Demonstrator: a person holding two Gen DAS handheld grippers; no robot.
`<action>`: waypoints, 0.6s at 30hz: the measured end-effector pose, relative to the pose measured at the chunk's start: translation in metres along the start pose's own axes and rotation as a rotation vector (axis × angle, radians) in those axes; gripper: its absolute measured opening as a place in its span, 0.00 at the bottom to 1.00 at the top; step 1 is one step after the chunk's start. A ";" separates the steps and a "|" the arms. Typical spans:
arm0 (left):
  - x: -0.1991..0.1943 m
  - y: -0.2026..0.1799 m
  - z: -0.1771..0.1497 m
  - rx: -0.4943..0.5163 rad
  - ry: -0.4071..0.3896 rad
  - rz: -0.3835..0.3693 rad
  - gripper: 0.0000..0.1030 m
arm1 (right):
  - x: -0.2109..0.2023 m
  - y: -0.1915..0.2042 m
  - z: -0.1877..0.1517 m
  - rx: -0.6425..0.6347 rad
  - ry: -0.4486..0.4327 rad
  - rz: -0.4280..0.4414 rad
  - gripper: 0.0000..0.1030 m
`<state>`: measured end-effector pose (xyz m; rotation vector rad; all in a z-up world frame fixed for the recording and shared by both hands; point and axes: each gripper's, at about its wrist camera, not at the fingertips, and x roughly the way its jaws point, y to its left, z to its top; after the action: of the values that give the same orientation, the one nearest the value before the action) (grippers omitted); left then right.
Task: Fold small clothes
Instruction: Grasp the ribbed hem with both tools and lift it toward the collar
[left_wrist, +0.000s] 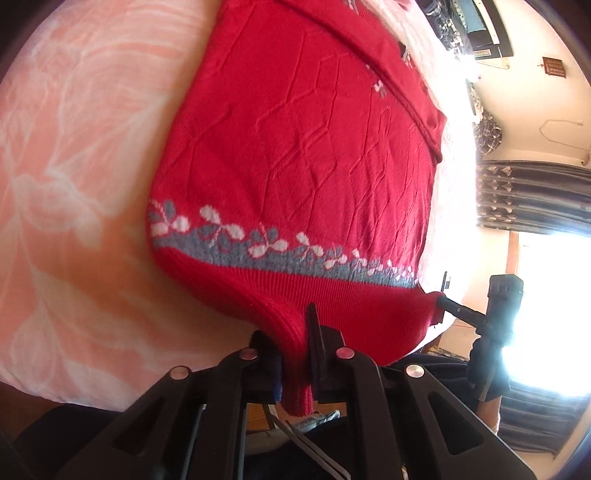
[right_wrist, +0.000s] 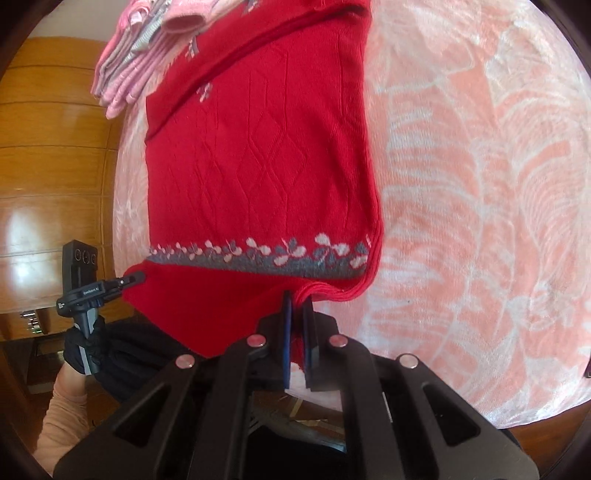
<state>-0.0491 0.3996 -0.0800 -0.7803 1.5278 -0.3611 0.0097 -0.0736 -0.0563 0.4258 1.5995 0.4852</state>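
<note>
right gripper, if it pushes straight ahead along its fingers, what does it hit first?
The red sweater itself: the right gripper is already shut on its ribbed hem, so going forward would bunch the knit over the flowered bedsheet. Beyond lies the pink folded pile, though depth is unclear.

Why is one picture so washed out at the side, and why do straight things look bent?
Left wrist view: window glare bleaches the right side, swallowing the red sweater edge there. Right wrist view: evenly lit, only a soft shine on the wooden panel. Both: fisheye lenses curve edges, with dark round corners.
</note>
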 end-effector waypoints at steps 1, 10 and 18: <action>-0.003 -0.003 0.007 0.007 -0.018 0.001 0.10 | -0.006 0.001 0.008 -0.001 -0.022 -0.003 0.03; -0.020 -0.014 0.085 -0.008 -0.176 -0.003 0.10 | -0.007 0.001 0.093 0.061 -0.090 -0.039 0.03; 0.006 0.003 0.137 -0.085 -0.199 0.007 0.10 | 0.017 -0.013 0.155 0.123 -0.101 -0.058 0.03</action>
<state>0.0826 0.4287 -0.1050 -0.8514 1.3651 -0.2080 0.1625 -0.0661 -0.0872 0.4882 1.5443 0.3177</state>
